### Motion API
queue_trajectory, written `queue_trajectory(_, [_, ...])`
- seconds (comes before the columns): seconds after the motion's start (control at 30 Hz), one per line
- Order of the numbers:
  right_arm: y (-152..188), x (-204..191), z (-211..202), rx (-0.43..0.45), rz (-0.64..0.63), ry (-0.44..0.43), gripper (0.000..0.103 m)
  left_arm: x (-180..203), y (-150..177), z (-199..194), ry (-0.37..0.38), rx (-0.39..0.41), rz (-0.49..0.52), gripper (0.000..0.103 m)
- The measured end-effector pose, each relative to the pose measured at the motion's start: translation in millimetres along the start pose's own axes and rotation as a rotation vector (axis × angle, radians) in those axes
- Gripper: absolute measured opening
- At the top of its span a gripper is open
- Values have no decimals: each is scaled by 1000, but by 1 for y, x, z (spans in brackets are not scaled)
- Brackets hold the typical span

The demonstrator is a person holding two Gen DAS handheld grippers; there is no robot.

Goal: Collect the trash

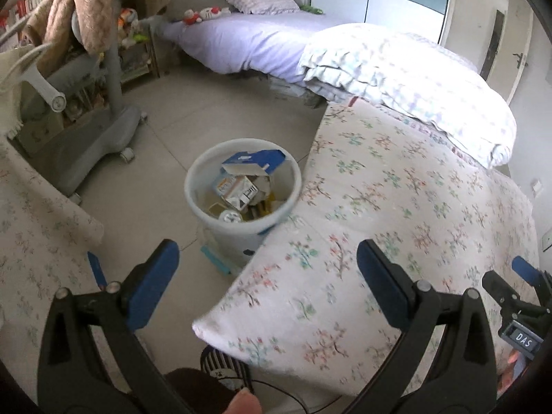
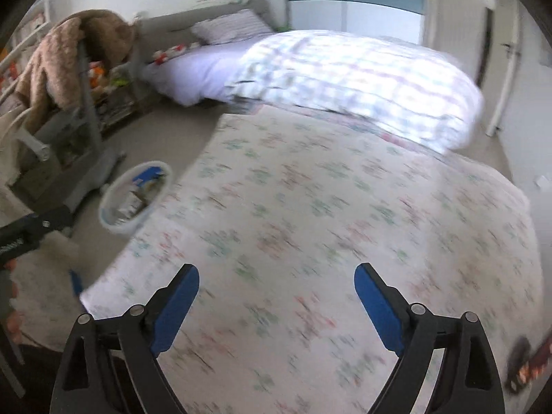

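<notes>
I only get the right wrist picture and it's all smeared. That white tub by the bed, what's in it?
Observer: The white bin holds crumpled cartons, one with a blue torn flap.
Operator: Anything dropped beside it?
Observer: Yes, a light blue strip lies on the floor at its base.
Operator: Is the other gripper carrying something?
Observer: No, the left gripper is open with nothing between its fingers.

White bin (image 1: 210, 186) holds a blue-and-white carton (image 1: 253, 162); the bedspread (image 1: 396, 207) is white with pink-green blossoms — the far sheet (image 1: 248, 39) looks lilac, perhaps.
</notes>
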State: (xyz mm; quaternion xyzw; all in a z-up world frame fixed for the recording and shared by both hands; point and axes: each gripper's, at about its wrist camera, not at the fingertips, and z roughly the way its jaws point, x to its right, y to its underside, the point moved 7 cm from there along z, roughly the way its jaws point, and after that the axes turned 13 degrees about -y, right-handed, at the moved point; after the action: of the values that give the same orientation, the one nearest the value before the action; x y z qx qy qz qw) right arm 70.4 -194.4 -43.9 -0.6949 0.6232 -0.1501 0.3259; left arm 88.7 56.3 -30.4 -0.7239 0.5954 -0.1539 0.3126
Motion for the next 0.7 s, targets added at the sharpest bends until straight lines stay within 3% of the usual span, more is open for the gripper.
queue_trajectory(0.17, [20, 16, -26, 35, 23, 59, 93, 11, 26, -20, -14, 22, 0, 102])
queue_trajectory(0.33, [25, 10, -40, 76, 32, 37, 93, 16, 43, -28, -16, 39, -10, 102])
queue_trajectory(0.7, [27, -5, -25, 77, -2, 46, 93, 27, 50, -27, 5, 23, -5, 102])
